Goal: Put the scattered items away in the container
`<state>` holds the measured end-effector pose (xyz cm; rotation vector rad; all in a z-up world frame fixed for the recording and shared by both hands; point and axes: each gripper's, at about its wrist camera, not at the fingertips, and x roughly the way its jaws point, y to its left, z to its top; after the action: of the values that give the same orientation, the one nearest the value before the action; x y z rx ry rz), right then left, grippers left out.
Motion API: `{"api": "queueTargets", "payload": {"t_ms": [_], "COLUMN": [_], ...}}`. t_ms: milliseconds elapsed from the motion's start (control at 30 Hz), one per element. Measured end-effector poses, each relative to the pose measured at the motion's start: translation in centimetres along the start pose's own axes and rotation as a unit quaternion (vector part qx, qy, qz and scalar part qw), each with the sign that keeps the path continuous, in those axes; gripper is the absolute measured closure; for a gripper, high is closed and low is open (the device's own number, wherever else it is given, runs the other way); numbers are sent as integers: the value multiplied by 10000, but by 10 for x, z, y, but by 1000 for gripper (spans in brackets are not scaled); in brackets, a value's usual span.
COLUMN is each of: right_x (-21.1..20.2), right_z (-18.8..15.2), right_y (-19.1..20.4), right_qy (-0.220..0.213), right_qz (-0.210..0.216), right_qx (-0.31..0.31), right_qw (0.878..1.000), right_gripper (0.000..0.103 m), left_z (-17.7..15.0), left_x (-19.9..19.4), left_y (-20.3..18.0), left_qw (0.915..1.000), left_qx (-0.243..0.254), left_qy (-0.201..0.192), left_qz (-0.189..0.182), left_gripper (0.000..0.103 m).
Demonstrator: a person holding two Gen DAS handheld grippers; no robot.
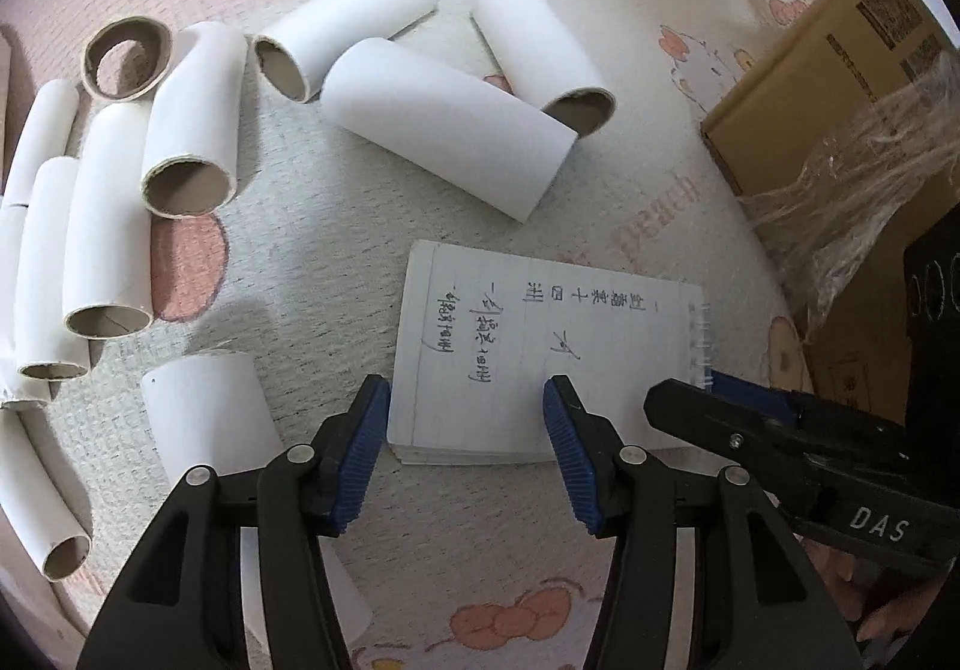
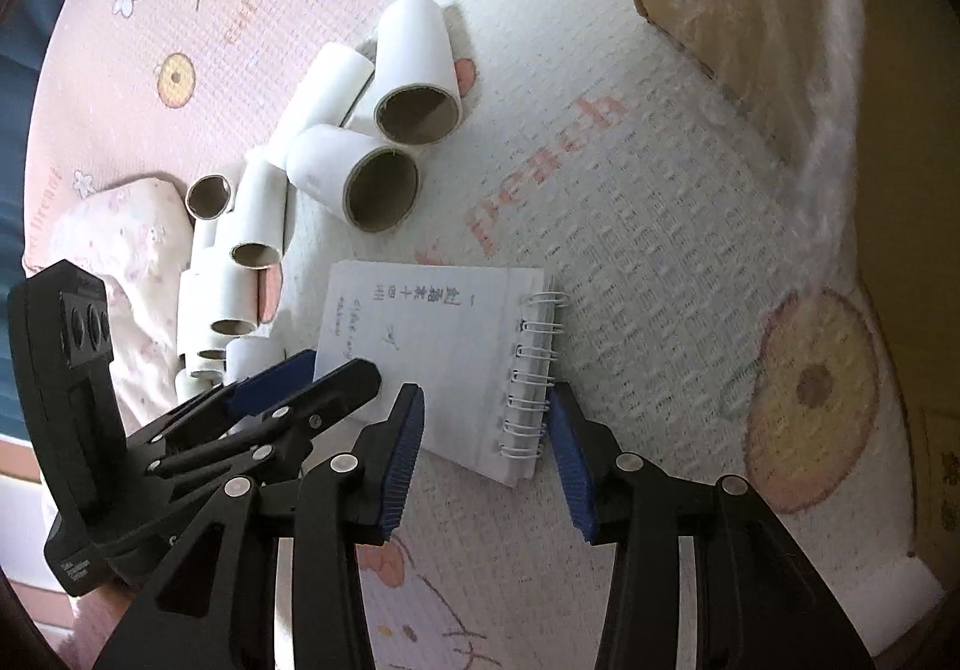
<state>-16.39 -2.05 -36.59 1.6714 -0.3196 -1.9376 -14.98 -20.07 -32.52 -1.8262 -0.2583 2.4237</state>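
A spiral notepad [image 1: 528, 346] with handwriting lies flat on the patterned mat. My left gripper [image 1: 467, 406] hangs open over its near edge, one pad beside the left edge and the other above the page. Seen from the right wrist, the notepad [image 2: 432, 328] has its spiral-bound corner between the jaws of my right gripper [image 2: 486, 406]. That gripper is open, and its right pad sits next to the wire spiral [image 2: 534, 370]. Several white cardboard tubes [image 1: 444, 124] lie scattered beyond the notepad and to the left. A cardboard box [image 1: 828, 70] stands at the far right.
The right gripper [image 1: 720, 418] reaches in from the right at the notepad's spiral side. The left gripper [image 2: 312, 379] crosses the notepad's other corner. Clear plastic wrap [image 1: 858, 178] hangs off the box. A small pillow [image 2: 120, 238] lies left of the tubes [image 2: 360, 172].
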Motion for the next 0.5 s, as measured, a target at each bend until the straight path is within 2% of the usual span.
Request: {"api": "queueTargets", "payload": {"t_ms": [133, 200, 300, 400, 500], "right_x": [7, 10, 17, 25, 33], "right_z": [9, 13, 20, 29, 35], "right_y": [18, 24, 24, 31, 43], "right_qy": [146, 148, 202, 261, 312], "right_qz": [-322, -316, -47, 63, 34], "right_qx": [-472, -561, -366, -323, -564], "right_qw": [9983, 9978, 9991, 9991, 9979], "right_gripper": [62, 62, 62, 62, 63], "left_z": [-3, -6, -2, 13, 15], "left_x": [-11, -18, -21, -14, -19], "left_y": [24, 45, 70, 77, 93], "left_qw": [9994, 9965, 9893, 9882, 9865], "left_qx": [-319, -761, -1353, -1423, -1551], "left_qy": [-14, -113, -217, -236, -266], "left_qz": [-161, -327, -499, -509, -458], "left_gripper": [64, 68, 70, 70, 70]}}
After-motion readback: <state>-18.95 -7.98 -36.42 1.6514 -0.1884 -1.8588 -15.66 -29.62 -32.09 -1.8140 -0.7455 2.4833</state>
